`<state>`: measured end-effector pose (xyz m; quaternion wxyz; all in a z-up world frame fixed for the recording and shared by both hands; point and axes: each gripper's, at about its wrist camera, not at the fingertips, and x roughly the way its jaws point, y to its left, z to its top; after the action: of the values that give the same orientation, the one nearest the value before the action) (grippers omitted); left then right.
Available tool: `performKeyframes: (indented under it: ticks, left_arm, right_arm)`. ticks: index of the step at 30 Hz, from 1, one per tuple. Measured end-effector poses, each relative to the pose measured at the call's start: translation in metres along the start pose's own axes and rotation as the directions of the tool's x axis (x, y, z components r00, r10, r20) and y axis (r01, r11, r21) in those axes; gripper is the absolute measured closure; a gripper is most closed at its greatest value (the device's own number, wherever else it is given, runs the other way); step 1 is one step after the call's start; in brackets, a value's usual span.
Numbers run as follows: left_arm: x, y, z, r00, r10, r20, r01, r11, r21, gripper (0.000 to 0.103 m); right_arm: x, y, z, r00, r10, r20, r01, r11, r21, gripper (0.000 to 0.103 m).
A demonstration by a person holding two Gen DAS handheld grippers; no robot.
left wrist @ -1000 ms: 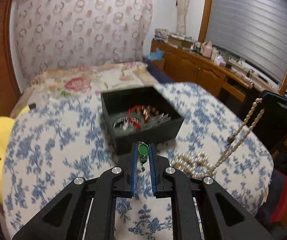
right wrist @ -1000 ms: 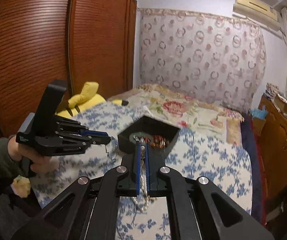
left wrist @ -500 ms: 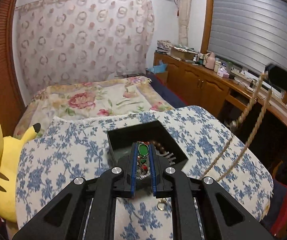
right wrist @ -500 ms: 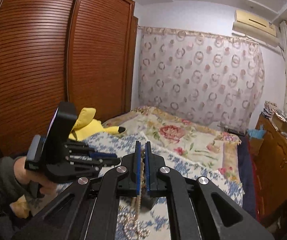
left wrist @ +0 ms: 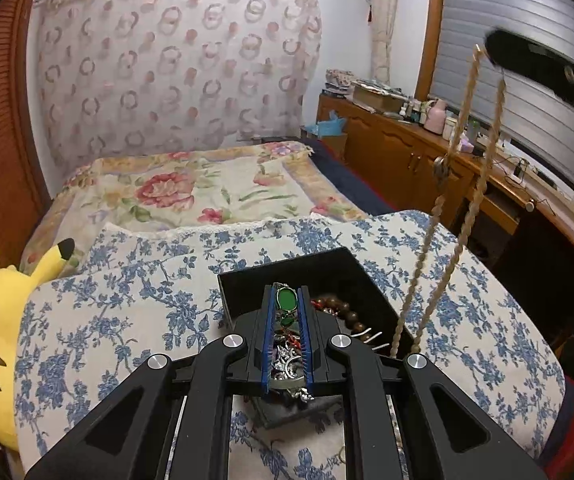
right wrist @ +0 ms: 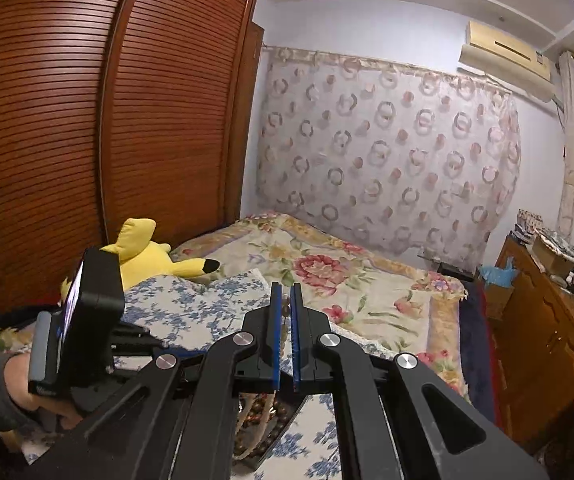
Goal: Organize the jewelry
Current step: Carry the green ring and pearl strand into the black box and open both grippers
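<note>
You held the green pendant in your closed left gripper above the black box (partly filled), while your clamped right gripper dangled the pearl necklace; neither was stowed yet.

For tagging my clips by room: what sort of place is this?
Most likely a home bedroom: a bed with a floral cover, a slatted wooden wardrobe, and a yellow plush toy.
</note>
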<state>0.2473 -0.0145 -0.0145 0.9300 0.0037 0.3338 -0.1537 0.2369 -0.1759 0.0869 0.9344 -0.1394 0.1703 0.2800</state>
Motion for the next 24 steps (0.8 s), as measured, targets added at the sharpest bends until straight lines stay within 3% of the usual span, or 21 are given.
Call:
performKeyframes:
  ticks: [8,19,21,24]
  left_arm:
    - [0.015,0.001,0.0,1.0,0.001,-0.013,-0.001,1.0,-0.001,0.093]
    - [0.027,0.012,0.011,0.999,0.041,-0.012,-0.041,0.999,-0.006,0.09]
    - [0.026,0.014,0.009,0.999,0.051,-0.009,-0.052,0.999,-0.012,0.069]
    - [0.021,0.016,0.005,0.997,0.073,0.003,-0.073,0.997,-0.008,0.06]
  right_arm:
    - [0.009,-0.009,0.011,1.0,-0.026,0.002,0.026,1.0,0.004,0.098]
    - [0.069,-0.007,-0.038,0.987,-0.03,-0.161,0.033,0.999,0.019,0.098]
    - [0.077,-0.007,-0.049,0.982,-0.027,-0.188,0.033,0.999,0.029,0.098]
    - [0.084,-0.005,-0.06,0.977,-0.011,-0.212,0.022,0.998,0.051,0.098]
